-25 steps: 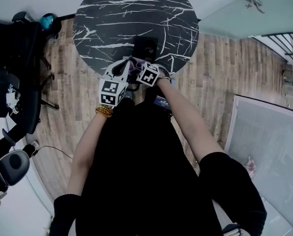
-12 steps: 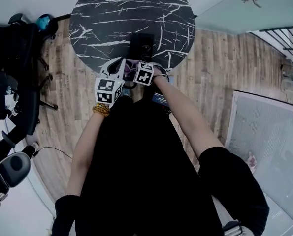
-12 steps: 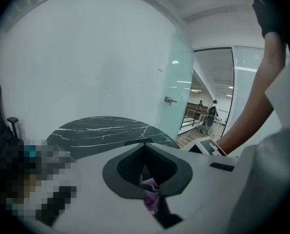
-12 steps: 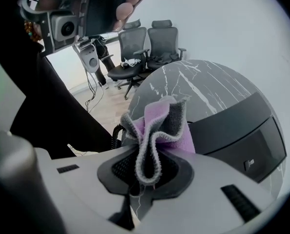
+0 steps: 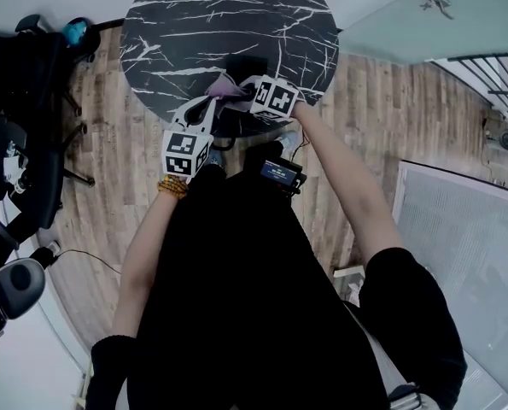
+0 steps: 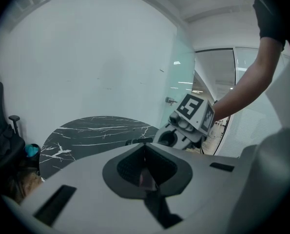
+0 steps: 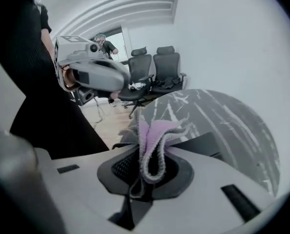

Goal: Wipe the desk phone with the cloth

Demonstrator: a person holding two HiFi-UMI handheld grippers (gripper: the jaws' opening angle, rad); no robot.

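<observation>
Desk phone (image 5: 247, 65) sits at the near edge of the round black marbled bench (image 5: 194, 24), lilac cloth (image 7: 152, 140) bunched over it in the right gripper's (image 7: 147, 172) pinch, left gripper (image 6: 145, 172) just beside, jaws pressed together.

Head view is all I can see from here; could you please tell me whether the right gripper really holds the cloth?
Observer: Yes, its own view shows the right gripper shut on the folded pink cloth.
Operator: And the left gripper?
Observer: Its view shows the left gripper with jaws together and no cloth sticking out of them.
Operator: Where is the phone?
Observer: In the right gripper view the dark desk phone lies just behind the cloth, on the marble table.
</observation>
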